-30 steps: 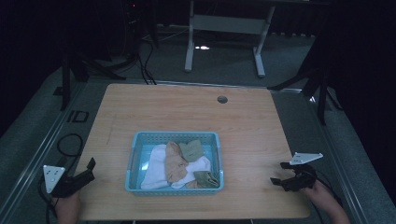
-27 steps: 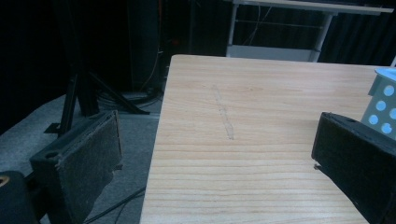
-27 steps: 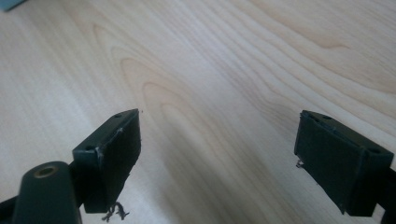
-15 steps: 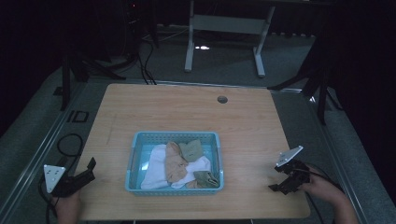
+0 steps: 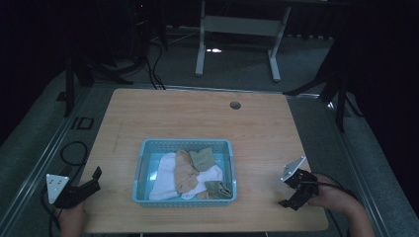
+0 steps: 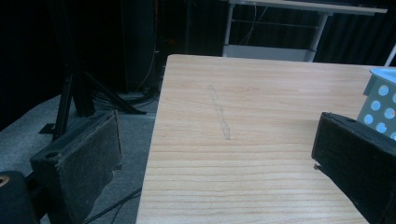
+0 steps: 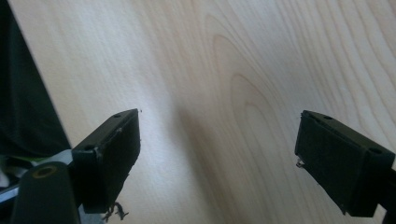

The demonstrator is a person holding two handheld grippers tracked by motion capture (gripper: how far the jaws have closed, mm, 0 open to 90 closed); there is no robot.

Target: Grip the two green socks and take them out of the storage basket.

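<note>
Left hand-held gripper (image 5: 94,178) sits at the near-left corner of the tabletop (image 5: 197,118), jaws wide apart, nothing between them; in the left gripper view (image 6: 219,154) one jaw hangs off the tabletop edge over the floor, the other is over the wood. Right hand-held gripper (image 5: 292,195) is at the near-right edge, tipped nose-down toward the wood, jaws also spread, nothing gripped; the right gripper view (image 7: 217,154) looks almost straight down at bare wood grain between the jaws. Can't tell if either gripper's tips touch the surface. Basket (image 5: 143,163), blue and perforated, lies between the two grippers, nearer the left one but apart from both; its corner shows just past the right-hand jaw in the left gripper view (image 6: 380,100). In the basket is a pile of cloths: white cloth (image 5: 165,180) on the side toward the left gripper, tan cloth (image 5: 185,173) across the middle, olive cloth (image 5: 202,159) at the far side, and a second small olive piece (image 5: 217,188) in the near corner toward the right gripper. All overlap and stay inside the rim. Round hole (image 5: 235,105) in the tabletop is well beyond the basket, far from both grippers.
</note>
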